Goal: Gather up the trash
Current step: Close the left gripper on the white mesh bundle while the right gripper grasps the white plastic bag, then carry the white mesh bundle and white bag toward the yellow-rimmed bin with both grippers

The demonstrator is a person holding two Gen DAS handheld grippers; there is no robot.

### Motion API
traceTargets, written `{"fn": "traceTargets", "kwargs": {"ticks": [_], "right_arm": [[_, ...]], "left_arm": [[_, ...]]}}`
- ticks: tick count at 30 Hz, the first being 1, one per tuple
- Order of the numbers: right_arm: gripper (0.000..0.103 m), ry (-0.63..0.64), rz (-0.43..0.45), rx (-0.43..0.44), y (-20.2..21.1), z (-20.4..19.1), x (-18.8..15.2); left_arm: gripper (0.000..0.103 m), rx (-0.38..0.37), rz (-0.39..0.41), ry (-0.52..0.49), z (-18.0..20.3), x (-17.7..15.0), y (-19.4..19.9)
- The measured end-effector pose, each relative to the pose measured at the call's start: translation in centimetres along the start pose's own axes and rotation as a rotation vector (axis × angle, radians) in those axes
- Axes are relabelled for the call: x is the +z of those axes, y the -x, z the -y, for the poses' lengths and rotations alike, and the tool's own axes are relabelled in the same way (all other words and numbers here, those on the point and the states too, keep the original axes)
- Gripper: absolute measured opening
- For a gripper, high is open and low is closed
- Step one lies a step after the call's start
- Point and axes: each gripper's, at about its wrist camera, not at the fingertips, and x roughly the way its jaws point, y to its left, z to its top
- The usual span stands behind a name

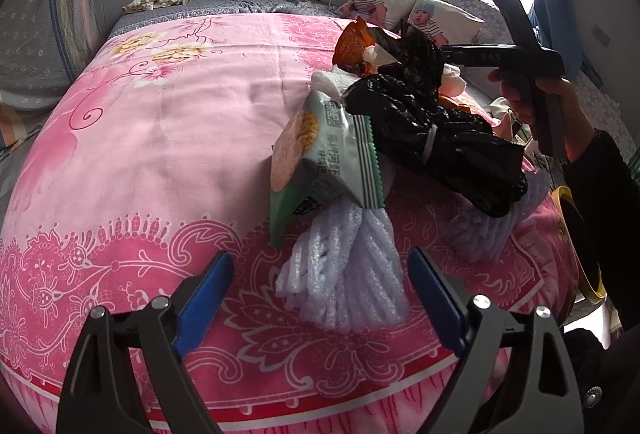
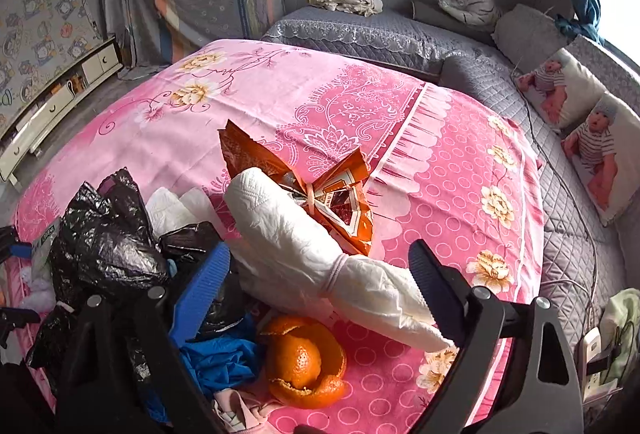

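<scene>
A pile of trash lies on the pink floral bedsheet. In the left wrist view my left gripper stands open around a white foam net bundle, its pads apart from it. Behind the bundle lie a green snack packet, a black plastic bag and an orange wrapper. In the right wrist view my right gripper is open over a white paper bundle tied with a band. An orange peel, blue plastic and the black bag lie close by.
A hand holds the right gripper at the far side of the pile. A yellow-rimmed container stands off the bed's right edge. Baby-print cushions line the grey quilt. A cable and power strip lie at the right, a low cabinet at the left.
</scene>
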Motion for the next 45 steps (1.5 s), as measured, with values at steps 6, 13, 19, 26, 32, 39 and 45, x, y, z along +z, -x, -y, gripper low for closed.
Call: {"fn": "traceTargets", "kwargs": {"ticks": [6,13,19,26,32,39,45], "right_arm": [[0.082,0.004,-0.065,-0.034,-2.3,0.1,-0.8],[0.067,-0.06,-0.085,-0.018,-3.5,0.7,-0.8],[0.052,-0.1,-0.083,-0.017,-3.5,0.9,-1.1],[0.021,-0.169,-0.047,0.021,-1.8,1.8,-1.8],[0.018,-0.187,-0.033,0.032,-1.3,1.8,-2.3],[0.016,-0.264,0.02,0.083,0.5,2.7,-2.3],[0.015,-0.279,0.068,0.083,2.7,2.5,-2.1]], "left_arm": [[0.065,0.003,-0.038,0.015,0.5,0.0,-1.6],[0.035,0.022,-0.015,0.052,0.8,-0.3,-1.4],[0.028,0.01,0.022,0.083,1.2,-0.9,-0.8],[0.027,-0.017,0.069,0.088,1.6,-1.6,1.1],[0.027,-0.041,0.1,0.125,1.2,-1.7,2.4],[0.027,-0.065,0.152,0.135,1.1,-2.1,4.2],[0.027,-0.077,0.188,0.142,1.4,-1.9,5.6]]}}
